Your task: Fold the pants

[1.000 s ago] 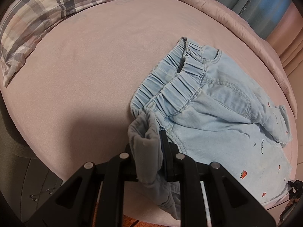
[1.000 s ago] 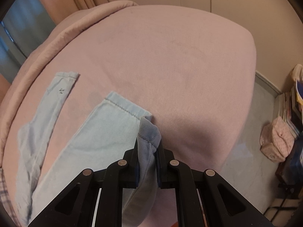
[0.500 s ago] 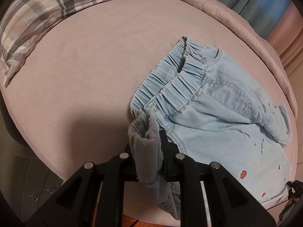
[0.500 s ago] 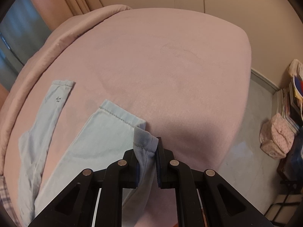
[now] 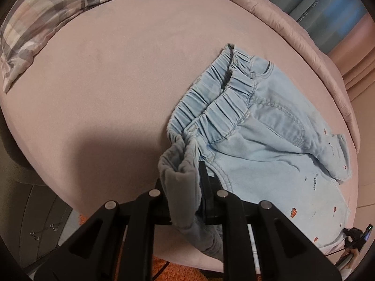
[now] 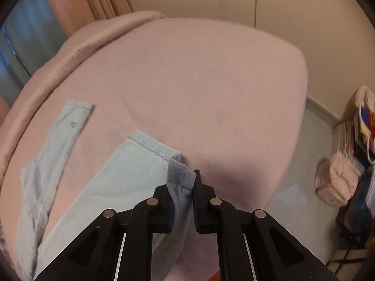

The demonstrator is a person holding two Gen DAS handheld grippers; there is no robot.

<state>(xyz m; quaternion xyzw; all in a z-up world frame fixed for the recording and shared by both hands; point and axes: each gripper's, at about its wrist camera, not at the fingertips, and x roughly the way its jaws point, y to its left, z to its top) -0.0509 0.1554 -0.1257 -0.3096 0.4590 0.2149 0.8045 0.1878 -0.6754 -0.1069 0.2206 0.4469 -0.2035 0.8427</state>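
Light blue pants (image 5: 269,145) with an elastic waistband and small orange prints lie on a pink bed (image 5: 105,89). My left gripper (image 5: 185,187) is shut on the near corner of the waistband, with bunched fabric standing up between its black fingers. In the right wrist view the two pant legs (image 6: 105,182) stretch away to the left over the bed (image 6: 199,93). My right gripper (image 6: 182,187) is shut on the hem corner of the nearer leg, which folds up between the jaws. The farther leg (image 6: 58,140) lies flat, apart from both grippers.
A plaid pillow (image 5: 65,7) lies at the bed's far left. A rolled pink duvet edge (image 5: 304,39) runs along the far side by curtains. Right of the bed lie grey floor (image 6: 304,178), a pink patterned bag (image 6: 337,182) and stacked books (image 6: 356,126).
In the right wrist view the hem corner sits lower between the fingers and the bed has shifted as the camera tipped. The left wrist view is almost the same.
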